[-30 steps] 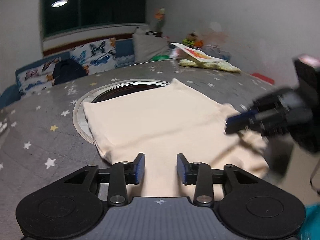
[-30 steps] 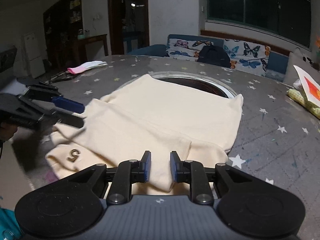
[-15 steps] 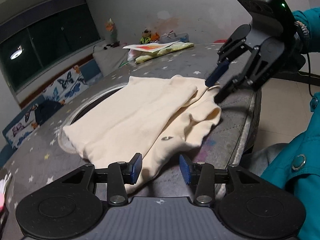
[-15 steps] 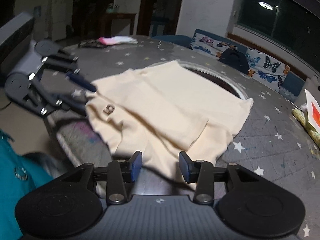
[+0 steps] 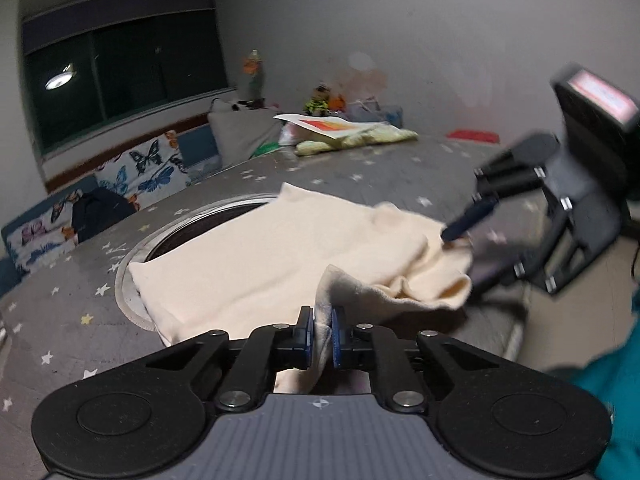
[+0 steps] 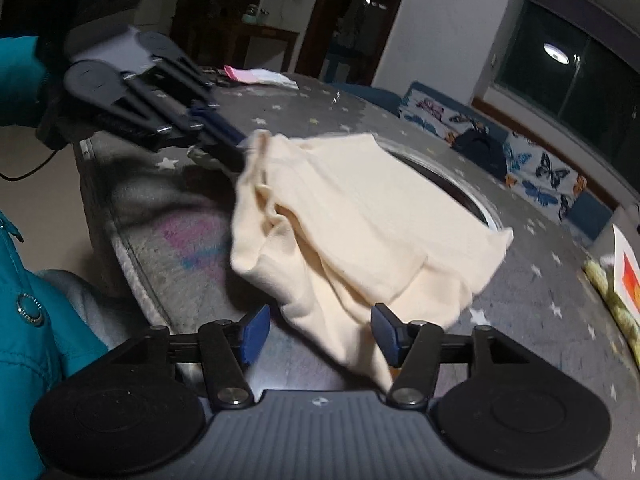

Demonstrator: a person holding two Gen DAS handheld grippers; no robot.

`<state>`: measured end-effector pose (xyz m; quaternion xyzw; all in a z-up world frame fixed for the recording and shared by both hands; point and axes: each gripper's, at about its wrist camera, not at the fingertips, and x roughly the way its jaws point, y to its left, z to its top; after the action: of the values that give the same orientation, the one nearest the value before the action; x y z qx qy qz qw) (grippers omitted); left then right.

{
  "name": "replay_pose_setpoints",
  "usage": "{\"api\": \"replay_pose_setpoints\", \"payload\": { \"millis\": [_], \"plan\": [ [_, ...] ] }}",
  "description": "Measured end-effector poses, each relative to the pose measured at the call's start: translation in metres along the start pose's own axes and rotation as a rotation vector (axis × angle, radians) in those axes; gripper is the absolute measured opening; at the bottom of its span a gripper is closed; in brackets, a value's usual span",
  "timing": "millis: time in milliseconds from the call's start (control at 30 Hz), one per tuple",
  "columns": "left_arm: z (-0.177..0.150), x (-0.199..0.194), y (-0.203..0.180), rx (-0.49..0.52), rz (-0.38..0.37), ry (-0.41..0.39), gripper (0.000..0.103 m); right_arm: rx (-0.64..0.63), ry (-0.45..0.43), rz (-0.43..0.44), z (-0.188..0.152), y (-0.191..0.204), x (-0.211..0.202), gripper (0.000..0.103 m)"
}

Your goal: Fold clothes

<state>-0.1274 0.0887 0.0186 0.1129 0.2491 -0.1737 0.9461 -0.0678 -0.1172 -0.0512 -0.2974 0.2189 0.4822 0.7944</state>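
A cream garment (image 5: 280,252) lies partly folded on the grey star-patterned table (image 5: 72,320), over a round metal-rimmed opening (image 5: 168,232). My left gripper (image 5: 320,332) is shut on the garment's near corner and lifts it. In the right wrist view this gripper (image 6: 236,144) pinches the far corner of the garment (image 6: 360,220). My right gripper (image 6: 316,332) is open, its jaws on either side of the garment's hanging near edge. In the left wrist view it (image 5: 460,236) touches the cloth's right corner.
A yellow-green cloth with an orange-printed sheet (image 5: 352,132) lies at the table's far side. A butterfly-pattern sofa (image 5: 132,176) stands behind. A pink and white cloth (image 6: 256,76) lies far off. The table's front edge (image 6: 132,248) is near my teal sleeve (image 6: 24,320).
My left gripper has closed on the garment's corner and raised it. My right gripper has opened wider and moved up to the garment's near edge. The cloth has bunched up.
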Motion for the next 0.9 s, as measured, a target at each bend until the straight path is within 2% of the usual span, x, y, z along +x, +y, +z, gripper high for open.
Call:
{"api": "replay_pose_setpoints", "payload": {
  "millis": [200,333,433,567,633,800,867,900],
  "plan": [
    [0.009,0.019,0.022,-0.088,-0.026,0.019,0.01,-0.028,-0.053,-0.017,0.006,-0.006,0.014,0.059],
    [0.007,0.023,0.028,-0.109,-0.035,0.043,0.011,-0.006,-0.064,0.012,0.009,-0.015,0.026,0.048],
    [0.002,0.014,0.023,-0.066,-0.034,0.036,0.018,0.031,-0.063,0.045,0.011,-0.02,0.027,0.033],
    [-0.008,0.006,0.014,0.01,-0.029,0.052,0.031,0.075,-0.056,0.059,0.012,-0.028,0.027,0.027],
    [-0.014,0.003,0.007,0.06,-0.024,0.065,0.033,0.083,-0.054,0.067,0.012,-0.028,0.027,0.023],
    [-0.029,0.0,-0.012,0.212,0.015,0.079,0.032,0.081,-0.052,0.069,0.013,-0.023,0.028,0.012],
    [-0.03,0.001,-0.011,0.193,0.019,0.079,0.013,0.091,-0.054,0.067,0.012,-0.022,0.027,0.011],
    [-0.03,0.001,-0.009,0.173,0.02,0.077,0.012,0.098,-0.056,0.066,0.012,-0.022,0.027,0.01]
  ]
}}
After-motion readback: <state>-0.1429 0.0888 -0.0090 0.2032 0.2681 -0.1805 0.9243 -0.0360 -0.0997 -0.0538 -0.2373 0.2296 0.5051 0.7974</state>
